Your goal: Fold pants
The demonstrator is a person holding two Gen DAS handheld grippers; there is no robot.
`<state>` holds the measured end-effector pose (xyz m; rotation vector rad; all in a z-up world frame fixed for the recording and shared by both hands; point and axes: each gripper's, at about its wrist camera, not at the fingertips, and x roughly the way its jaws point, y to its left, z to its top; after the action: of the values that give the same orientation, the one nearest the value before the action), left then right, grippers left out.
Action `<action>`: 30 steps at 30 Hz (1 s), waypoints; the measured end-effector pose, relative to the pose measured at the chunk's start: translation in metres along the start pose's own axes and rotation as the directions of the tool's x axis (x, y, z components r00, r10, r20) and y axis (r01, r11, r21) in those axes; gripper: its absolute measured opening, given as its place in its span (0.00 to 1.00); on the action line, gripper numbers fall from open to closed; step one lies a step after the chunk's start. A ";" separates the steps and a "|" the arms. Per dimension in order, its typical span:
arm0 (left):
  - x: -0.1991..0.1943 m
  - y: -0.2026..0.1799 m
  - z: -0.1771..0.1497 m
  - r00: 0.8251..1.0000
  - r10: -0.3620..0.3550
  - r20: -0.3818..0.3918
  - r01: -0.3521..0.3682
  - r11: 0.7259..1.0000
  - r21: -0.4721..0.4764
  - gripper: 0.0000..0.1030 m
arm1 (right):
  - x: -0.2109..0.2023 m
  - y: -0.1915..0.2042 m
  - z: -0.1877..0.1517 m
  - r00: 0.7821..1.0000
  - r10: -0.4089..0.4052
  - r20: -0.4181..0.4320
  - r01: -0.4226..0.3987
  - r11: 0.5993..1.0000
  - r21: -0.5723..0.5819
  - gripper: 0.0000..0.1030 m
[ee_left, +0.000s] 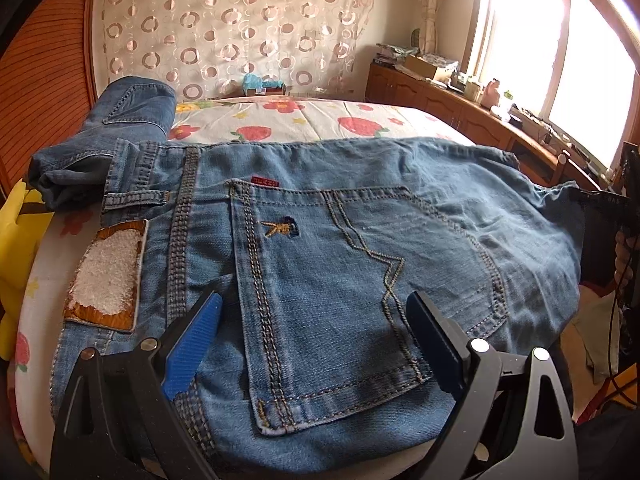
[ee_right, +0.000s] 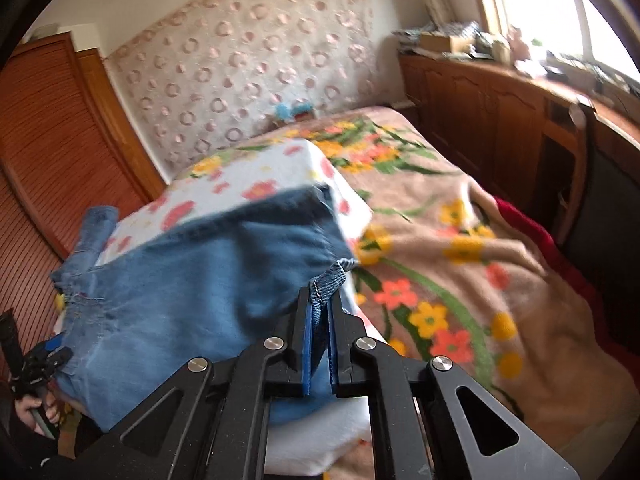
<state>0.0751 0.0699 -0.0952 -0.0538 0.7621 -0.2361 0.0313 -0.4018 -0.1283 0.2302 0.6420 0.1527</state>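
Denim like these jeans (ee_left: 340, 248), spread on the bed (ee_left: 304, 118), is heavy and limp, so my right fingers (ee_right: 319, 312) pinch a stitched hem while my left fingers (ee_left: 316, 320), spread, hover above the back pocket (ee_left: 332, 304).

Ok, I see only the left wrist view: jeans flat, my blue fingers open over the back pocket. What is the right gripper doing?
Observer: The right gripper is shut on a hem of the jeans.
Operator: Is that hem lying on the bed?
Observer: No, it is lifted; it pokes up between the blue pads.
Operator: What is under the jeans on that side?
Observer: A white flowered cushion, on a beige flowered blanket.
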 end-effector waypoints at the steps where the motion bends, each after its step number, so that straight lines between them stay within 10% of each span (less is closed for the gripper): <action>1: -0.003 0.002 0.000 1.000 0.002 0.011 -0.002 1.000 -0.013 0.91 | -0.004 0.007 0.003 1.000 0.018 0.009 -0.018 1.000 -0.017 0.06; 18: -0.048 0.026 0.016 0.994 0.051 0.101 -0.043 0.996 -0.078 0.91 | -0.031 0.193 0.035 0.919 0.392 -0.028 -0.371 0.841 -0.394 0.06; 30: -0.044 0.027 0.012 0.995 0.050 0.081 -0.043 0.996 -0.080 0.91 | 0.018 0.241 0.046 0.909 0.396 -0.131 -0.412 0.801 -0.435 0.06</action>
<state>0.0578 0.1055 -0.0600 -0.1192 0.6886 -0.1587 0.0569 -0.1735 -0.0410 -0.0962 0.5655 0.7173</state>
